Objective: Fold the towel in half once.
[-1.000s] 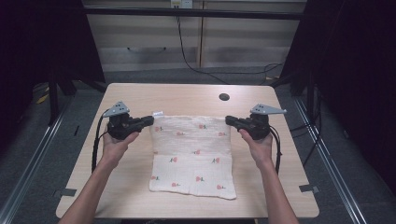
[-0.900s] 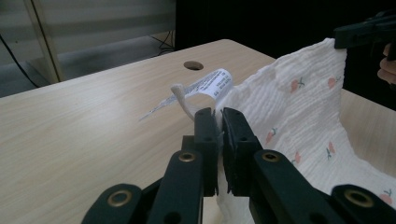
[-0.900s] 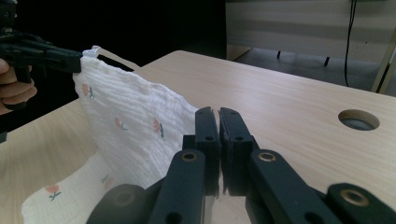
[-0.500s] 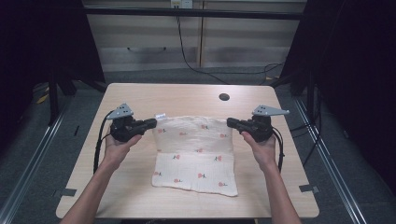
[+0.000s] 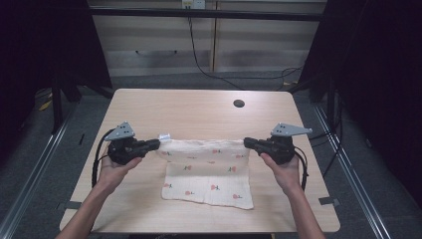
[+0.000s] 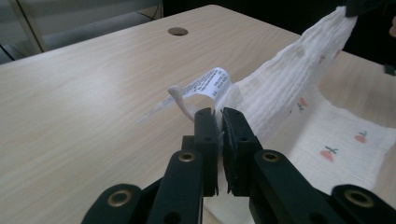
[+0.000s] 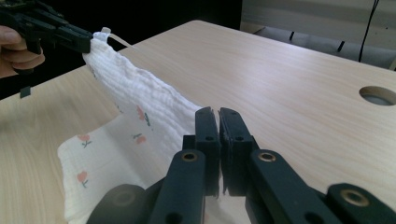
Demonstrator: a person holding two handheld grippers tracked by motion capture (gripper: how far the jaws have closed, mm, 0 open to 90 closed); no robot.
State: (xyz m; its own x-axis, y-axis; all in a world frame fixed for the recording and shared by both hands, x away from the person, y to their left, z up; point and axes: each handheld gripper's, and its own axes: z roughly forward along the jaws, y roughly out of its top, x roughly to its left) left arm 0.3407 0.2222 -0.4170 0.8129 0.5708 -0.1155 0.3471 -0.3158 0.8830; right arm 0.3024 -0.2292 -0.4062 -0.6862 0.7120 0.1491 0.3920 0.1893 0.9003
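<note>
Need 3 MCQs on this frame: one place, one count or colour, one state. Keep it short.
1. Where is the round hole in the table?
A. far side, right of centre
B. near left corner
C. under the cloth

2. What colour is the print on the white cloth?
A. blue
B. red-orange
C. black

3. How is the cloth's far edge?
A. flat on the table
B. lifted, pinched at both corners
C. rolled up

Answers: 1 A, the hole sits beyond the cloth. 2 B, small red-orange motifs. 3 B, the left hand-held gripper and right hand-held gripper each clamp a corner.

cloth on table, left gripper and right gripper at its far corners
</note>
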